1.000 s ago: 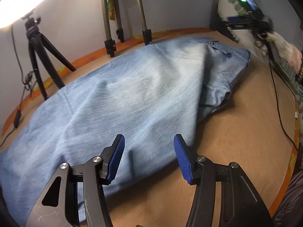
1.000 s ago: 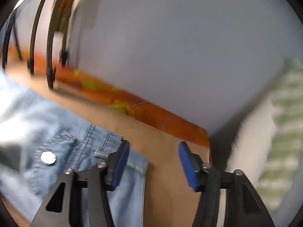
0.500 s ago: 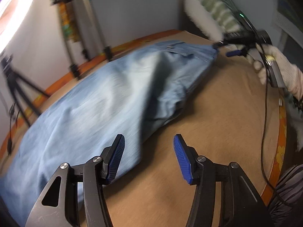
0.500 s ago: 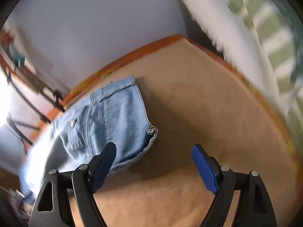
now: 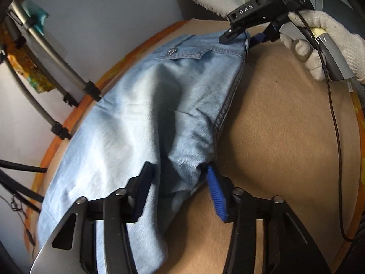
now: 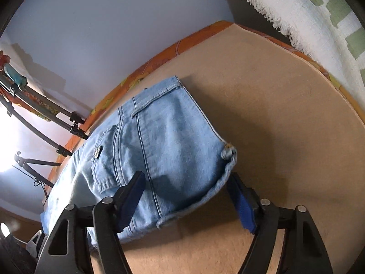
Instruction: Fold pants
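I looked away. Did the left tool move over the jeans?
Yes. The left tool slid from the bare brown mat onto the jeans' edge, closing around it.

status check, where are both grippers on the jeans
Left gripper closing over the near side edge of the light blue denim pants. Right gripper closing over the waistband corner. Brown tabletop alongside bare, nothing blocking.

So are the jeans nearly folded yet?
Not yet. The jeans already look doubled lengthwise, leg on leg, on the brown table. Right now the left gripper is closing around the crotch bulge, and the right gripper is closing at the waistband. Folding them shorter is still left.
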### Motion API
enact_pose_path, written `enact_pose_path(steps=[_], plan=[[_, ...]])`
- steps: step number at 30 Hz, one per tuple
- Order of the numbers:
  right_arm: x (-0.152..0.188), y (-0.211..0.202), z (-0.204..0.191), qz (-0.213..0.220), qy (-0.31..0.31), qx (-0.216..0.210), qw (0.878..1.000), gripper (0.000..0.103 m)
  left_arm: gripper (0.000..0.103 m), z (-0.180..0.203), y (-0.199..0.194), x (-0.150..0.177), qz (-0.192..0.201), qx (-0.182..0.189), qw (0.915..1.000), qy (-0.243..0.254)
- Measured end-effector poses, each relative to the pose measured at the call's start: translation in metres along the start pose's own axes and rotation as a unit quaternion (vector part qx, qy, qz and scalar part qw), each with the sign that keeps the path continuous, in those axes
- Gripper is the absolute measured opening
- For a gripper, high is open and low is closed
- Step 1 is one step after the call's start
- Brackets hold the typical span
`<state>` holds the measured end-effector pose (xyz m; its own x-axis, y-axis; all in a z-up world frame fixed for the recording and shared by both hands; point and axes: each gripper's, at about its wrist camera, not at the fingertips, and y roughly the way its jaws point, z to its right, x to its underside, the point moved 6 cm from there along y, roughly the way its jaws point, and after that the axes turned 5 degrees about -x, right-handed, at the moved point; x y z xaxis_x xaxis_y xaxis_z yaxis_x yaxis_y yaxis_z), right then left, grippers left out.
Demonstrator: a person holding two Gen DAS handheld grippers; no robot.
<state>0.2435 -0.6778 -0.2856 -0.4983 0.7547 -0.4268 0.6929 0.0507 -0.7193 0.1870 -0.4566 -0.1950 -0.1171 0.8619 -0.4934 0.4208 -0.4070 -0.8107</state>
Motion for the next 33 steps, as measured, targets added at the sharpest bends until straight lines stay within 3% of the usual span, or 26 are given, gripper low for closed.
enact_pose_path(steps=[4,8,10,15,18,21,24,26,28,31,33], plan=[[-0.004,-0.001,0.003,0.010,0.013,-0.005,1.000,0.036,0.010,-0.001,0.005,-0.002,-0.001,0.035,0.9992,-0.019],[-0.009,-0.013,-0.003,0.028,-0.008,-0.011,1.000,0.008,0.008,-0.001,-0.006,-0.007,0.018,0.044,0.9986,-0.024],[-0.014,-0.025,-0.010,0.043,-0.026,-0.015,0.999,0.005,0.006,0.000,-0.014,-0.009,0.027,0.052,0.9979,-0.030],[-0.028,-0.043,-0.037,0.065,-0.076,-0.012,0.995,0.004,0.005,0.012,-0.035,-0.019,0.050,0.104,0.9919,-0.051],[-0.037,-0.055,-0.046,0.095,-0.104,0.006,0.990,0.003,0.005,0.031,-0.035,-0.024,0.045,0.134,0.9889,-0.047],[-0.038,-0.038,-0.029,0.078,-0.098,0.039,0.991,0.003,0.006,0.036,-0.034,-0.018,0.029,0.111,0.9927,-0.036],[-0.031,-0.020,-0.017,0.045,-0.106,0.057,0.992,0.005,0.012,0.013,-0.047,-0.004,0.027,0.107,0.9914,-0.070],[-0.028,-0.022,-0.012,0.038,-0.113,0.076,0.990,0.023,0.026,-0.013,-0.061,0.015,0.027,0.079,0.9928,-0.086],[-0.024,-0.035,-0.015,0.051,-0.133,0.084,0.986,0.036,0.027,-0.040,-0.067,0.034,0.022,0.051,0.9934,-0.100],[-0.011,-0.056,-0.035,0.061,-0.186,0.084,0.977,0.037,0.027,-0.084,-0.080,0.079,0.003,0.013,0.9888,-0.149],[0.005,-0.065,-0.057,0.054,-0.226,0.057,0.971,0.039,0.027,-0.109,-0.084,0.107,-0.009,-0.008,0.9832,-0.182]])
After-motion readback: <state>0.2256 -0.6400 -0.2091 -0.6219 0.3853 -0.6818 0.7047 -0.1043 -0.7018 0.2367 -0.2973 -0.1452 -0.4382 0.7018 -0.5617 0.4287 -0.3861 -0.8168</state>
